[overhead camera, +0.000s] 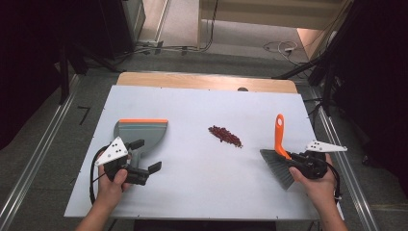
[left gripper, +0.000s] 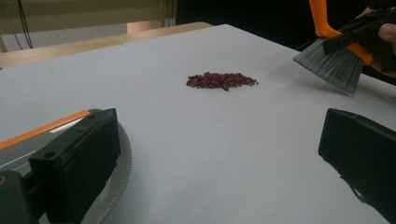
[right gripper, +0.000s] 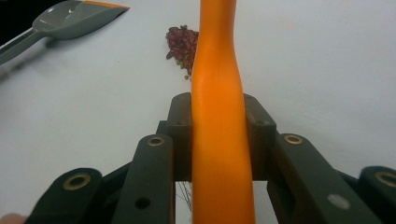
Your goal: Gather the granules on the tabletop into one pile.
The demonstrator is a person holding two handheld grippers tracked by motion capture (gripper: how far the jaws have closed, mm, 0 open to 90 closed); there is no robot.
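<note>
At the lower right of the high view, the right gripper pinches the brush by its orange handle. Lower left, the left gripper has its jaws spread beside the dustpan. Red beans lie mid-surface.
</note>
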